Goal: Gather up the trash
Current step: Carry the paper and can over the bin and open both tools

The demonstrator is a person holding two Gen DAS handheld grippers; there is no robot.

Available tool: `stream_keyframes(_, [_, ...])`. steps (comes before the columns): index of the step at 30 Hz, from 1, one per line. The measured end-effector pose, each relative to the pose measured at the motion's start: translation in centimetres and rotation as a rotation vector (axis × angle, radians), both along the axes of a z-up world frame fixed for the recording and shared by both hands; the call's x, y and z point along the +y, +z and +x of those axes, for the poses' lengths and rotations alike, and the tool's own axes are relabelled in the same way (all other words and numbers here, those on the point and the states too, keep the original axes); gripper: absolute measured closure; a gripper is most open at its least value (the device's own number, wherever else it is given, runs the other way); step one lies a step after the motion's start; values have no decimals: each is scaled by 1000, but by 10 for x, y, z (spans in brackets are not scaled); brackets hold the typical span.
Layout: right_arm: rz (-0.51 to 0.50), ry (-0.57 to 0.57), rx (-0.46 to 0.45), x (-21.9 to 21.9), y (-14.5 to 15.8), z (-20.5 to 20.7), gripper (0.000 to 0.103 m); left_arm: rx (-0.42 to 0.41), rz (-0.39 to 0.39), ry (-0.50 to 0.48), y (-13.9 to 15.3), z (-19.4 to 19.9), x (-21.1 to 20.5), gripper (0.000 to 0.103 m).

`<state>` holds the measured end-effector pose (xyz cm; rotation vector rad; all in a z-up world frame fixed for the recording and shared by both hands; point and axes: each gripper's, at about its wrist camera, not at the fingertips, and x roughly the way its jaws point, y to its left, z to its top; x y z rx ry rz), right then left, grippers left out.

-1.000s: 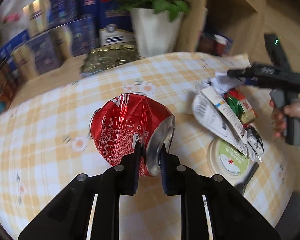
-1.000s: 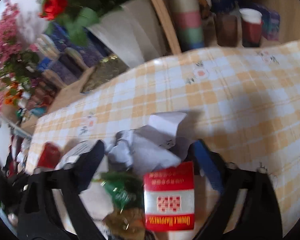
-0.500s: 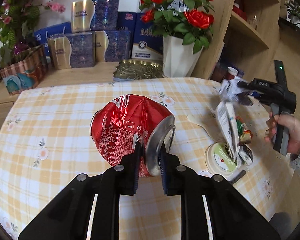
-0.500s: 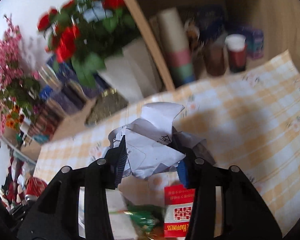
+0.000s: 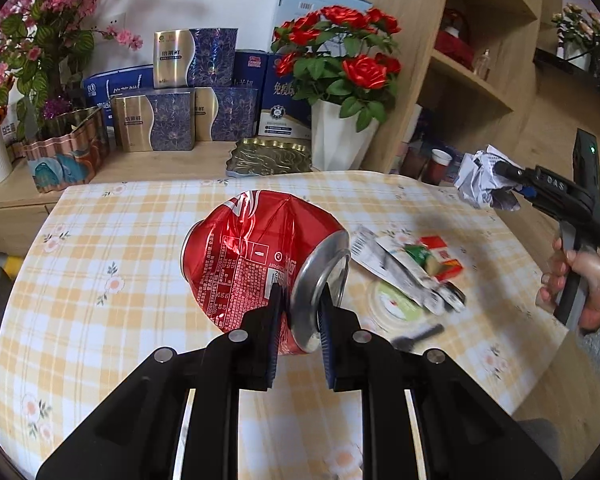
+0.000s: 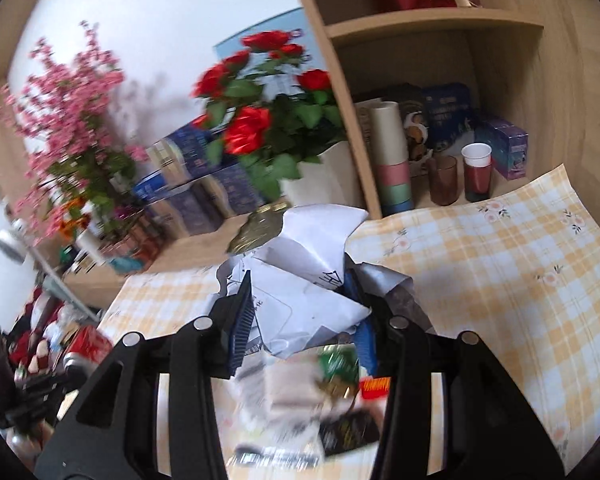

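1. Right now your left gripper (image 5: 300, 312) is pinched on the rim end of the crushed red can (image 5: 260, 264), which hangs clear above the checked tablecloth (image 5: 112, 264). The bite sits close to the can's edge, so keep the squeeze steady and avoid sharp wrist turns that could let it slide out.
2. Your right gripper (image 6: 300, 312) has just been closing and is clamped on the crumpled white paper (image 6: 300, 280), lifted off the table. Paper gives under pressure, so do not slacken until it is over wherever the trash goes.
3. No bin shows in either view; look for it before you swing both hands, and carry the loads low enough to see them.
4. Steer clear of the white vase of red roses (image 5: 340, 136) and the cups on the shelf (image 6: 476, 172) as you turn away.
5. More litter lies on the table: flat wrappers (image 5: 404, 272), a small red packet (image 5: 440, 252) and a round lid (image 5: 392, 304). Plan a return trip for those rather than grabbing more with full jaws.
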<state>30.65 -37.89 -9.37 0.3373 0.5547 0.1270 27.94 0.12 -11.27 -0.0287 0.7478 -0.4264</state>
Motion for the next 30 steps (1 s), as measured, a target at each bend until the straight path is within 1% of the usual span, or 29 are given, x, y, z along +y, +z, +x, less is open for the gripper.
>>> stream_keyframes(2, [-1, 24, 0, 6, 1, -21, 58, 3, -5, -6, 3, -17, 1, 86])
stream_keyframes(6, [32, 59, -2, 20, 1, -71, 58, 11, -12, -19, 5, -55, 2, 86])
stream_keyframes(11, [53, 93, -6, 37, -7, -130, 58, 20, -17, -49, 3, -106, 4, 86])
stream_keyframes(12, [53, 104, -6, 43, -10, -145, 58, 21, -19, -55, 2, -116, 5, 86])
stream_keyframes(14, [46, 122, -5, 51, -15, -162, 58, 13, -23, -65, 1, -137, 6, 86])
stream_keyframes(17, [15, 153, 1, 67, -27, -193, 58, 16, -44, -73, -4, -164, 9, 86])
stream_keyframes(20, [13, 180, 25, 81, -44, -220, 58, 21, -57, -71, -10, -188, 13, 86])
stream_keyframes(25, [10, 237, 88, 107, -83, -261, 57, 22, -72, -68, -19, -218, 19, 86])
stream_keyframes(29, [-35, 288, 160, 130, -121, -284, 57, 30, -66, -71, -35, -240, 22, 86])
stream_keyframes(30, [-60, 299, 186, 137, -132, -289, 57, 34, -60, -71, -39, -245, 22, 86])
